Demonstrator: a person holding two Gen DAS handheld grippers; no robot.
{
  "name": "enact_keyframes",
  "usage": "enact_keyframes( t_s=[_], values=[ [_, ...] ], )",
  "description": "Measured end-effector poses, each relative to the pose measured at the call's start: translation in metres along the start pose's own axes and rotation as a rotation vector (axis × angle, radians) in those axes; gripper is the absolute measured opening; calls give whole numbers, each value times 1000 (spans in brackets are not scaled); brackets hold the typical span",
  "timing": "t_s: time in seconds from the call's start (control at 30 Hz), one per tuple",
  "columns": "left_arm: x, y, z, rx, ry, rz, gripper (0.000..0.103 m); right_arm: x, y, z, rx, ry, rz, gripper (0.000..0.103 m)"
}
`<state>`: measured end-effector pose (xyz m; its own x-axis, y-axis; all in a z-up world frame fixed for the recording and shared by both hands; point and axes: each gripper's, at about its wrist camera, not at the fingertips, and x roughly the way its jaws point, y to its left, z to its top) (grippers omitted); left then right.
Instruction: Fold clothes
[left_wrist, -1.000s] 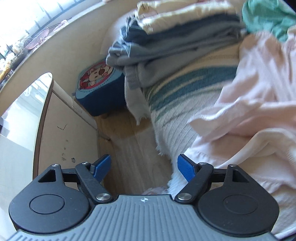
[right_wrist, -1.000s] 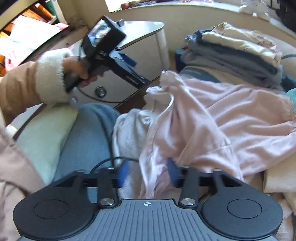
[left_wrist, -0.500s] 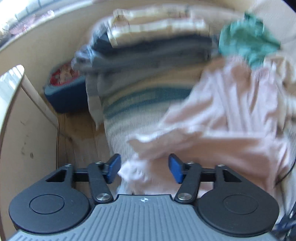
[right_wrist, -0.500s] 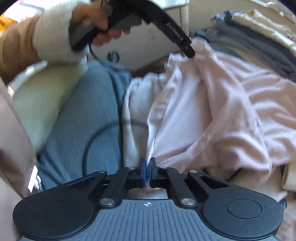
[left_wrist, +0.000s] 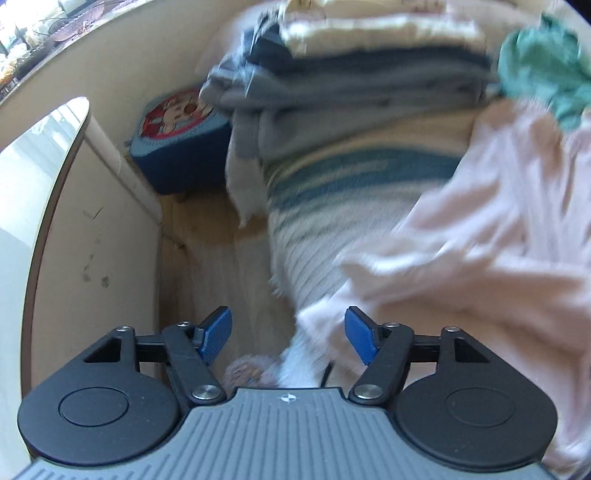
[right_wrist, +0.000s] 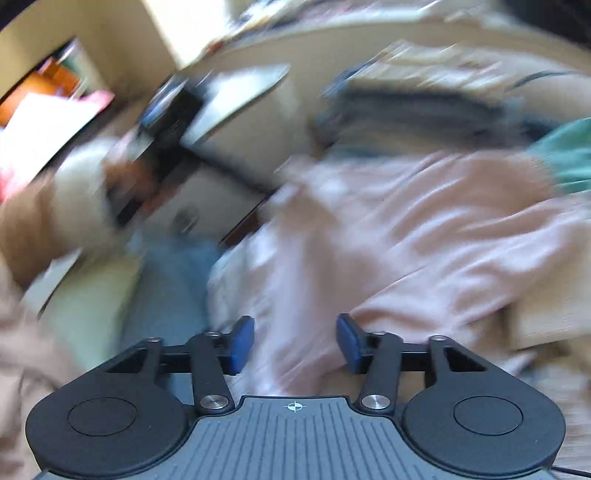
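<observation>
A crumpled pale pink garment (left_wrist: 480, 258) lies over the striped blanket (left_wrist: 351, 177). Its near edge hangs beside the right pad of my left gripper (left_wrist: 289, 338). That gripper's jaws are opening, and neither pad presses the cloth. In the blurred right wrist view the pink garment (right_wrist: 406, 229) spreads under my right gripper (right_wrist: 295, 342). Its jaws are opening too, with cloth showing between the pads but not pinched. The left gripper (right_wrist: 166, 122) appears there as a dark blur at upper left, held by a hand in a white cuff.
A stack of folded clothes (left_wrist: 369, 74) sits at the back, with a teal garment (left_wrist: 543, 62) to its right. A blue cartoon-print cushion (left_wrist: 177, 147) stands on the wooden floor beside a white cabinet (left_wrist: 85, 221). The person's leg in blue jeans (right_wrist: 170, 288) lies at lower left.
My right gripper closed on the pink garment's edge half a second ago and has since let go and swung away. My left jaws narrowed, then widened again, and that view shifted back left.
</observation>
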<state>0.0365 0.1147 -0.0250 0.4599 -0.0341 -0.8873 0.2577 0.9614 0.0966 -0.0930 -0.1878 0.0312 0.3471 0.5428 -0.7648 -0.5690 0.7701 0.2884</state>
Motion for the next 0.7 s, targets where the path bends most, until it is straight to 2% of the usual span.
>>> enact_keyframes(
  t_s=[0.07, 0.1, 0.2, 0.3, 0.4, 0.57, 0.6, 0.63, 0.67, 0.7],
  values=[
    [-3, -1, 8, -19, -21, -20, 79, -2, -23, 4, 97, -35, -73, 53],
    [-4, -2, 12, -27, -29, -29, 79, 0, -34, 4, 156, -42, -100, 53],
    [-5, -7, 19, -59, -39, -44, 79, 9, -49, -2, 291, -53, -84, 53],
    [-5, -4, 23, -100, -38, -72, 81, 14, -47, 0, 294, -49, -63, 53],
    [-4, -3, 28, -108, -36, -61, 81, 23, -46, 3, 308, -32, -39, 42],
    [-2, -3, 35, -123, -38, -70, 81, 44, -57, 8, 348, -14, -50, 41],
    [-1, -6, 37, -121, -40, -71, 81, 47, -58, 8, 349, -5, -60, 36],
    [2, -9, 40, -116, -40, -72, 81, 49, -59, 8, 349, 3, -69, 21],
    [6, -13, 42, -105, -38, -70, 81, 50, -58, 8, 335, 5, -71, 11],
    [11, -18, 43, -91, -34, -54, 74, 49, -55, 9, 302, 1, -67, 7]
  ],
)
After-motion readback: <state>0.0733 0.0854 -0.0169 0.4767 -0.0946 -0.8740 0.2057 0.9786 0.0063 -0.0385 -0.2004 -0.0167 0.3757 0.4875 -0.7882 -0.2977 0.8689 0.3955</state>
